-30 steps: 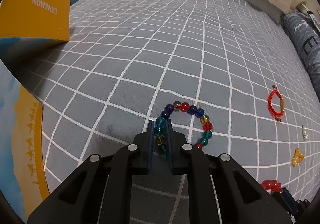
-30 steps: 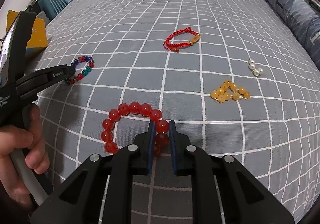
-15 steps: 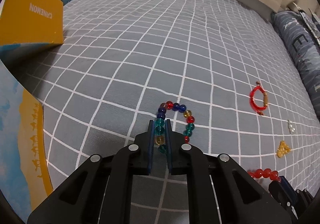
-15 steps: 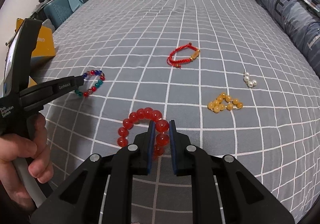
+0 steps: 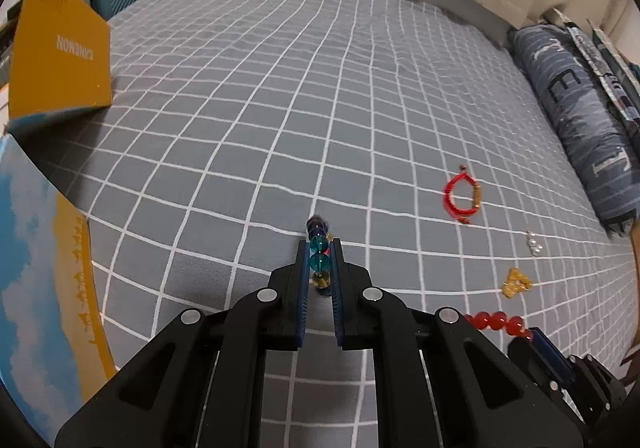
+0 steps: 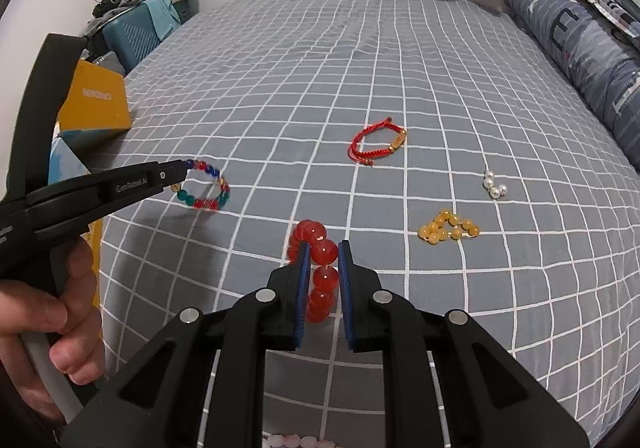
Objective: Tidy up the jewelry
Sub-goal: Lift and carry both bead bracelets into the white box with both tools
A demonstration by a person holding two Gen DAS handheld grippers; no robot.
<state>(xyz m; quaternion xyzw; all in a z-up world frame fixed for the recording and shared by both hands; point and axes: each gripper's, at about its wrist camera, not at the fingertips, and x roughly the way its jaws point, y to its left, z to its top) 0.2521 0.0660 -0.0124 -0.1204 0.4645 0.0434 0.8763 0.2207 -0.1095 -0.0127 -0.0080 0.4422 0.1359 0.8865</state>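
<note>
Both bracelets now lifted off the bedspread (image 6: 400, 67): multicoloured bracelet (image 6: 204, 185) pinched in left fingers (image 5: 304, 268), red bead bracelet (image 6: 320, 268) in right fingers (image 6: 304, 268)

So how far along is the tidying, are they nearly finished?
Barely started, it seems. Nothing looks put away yet. In hand: the left tongs grip the multicoloured bead bracelet, the right tongs grip the red bead bracelet. Left on the bedspread: the red cord bracelet, the pearls and the amber beads.
</note>
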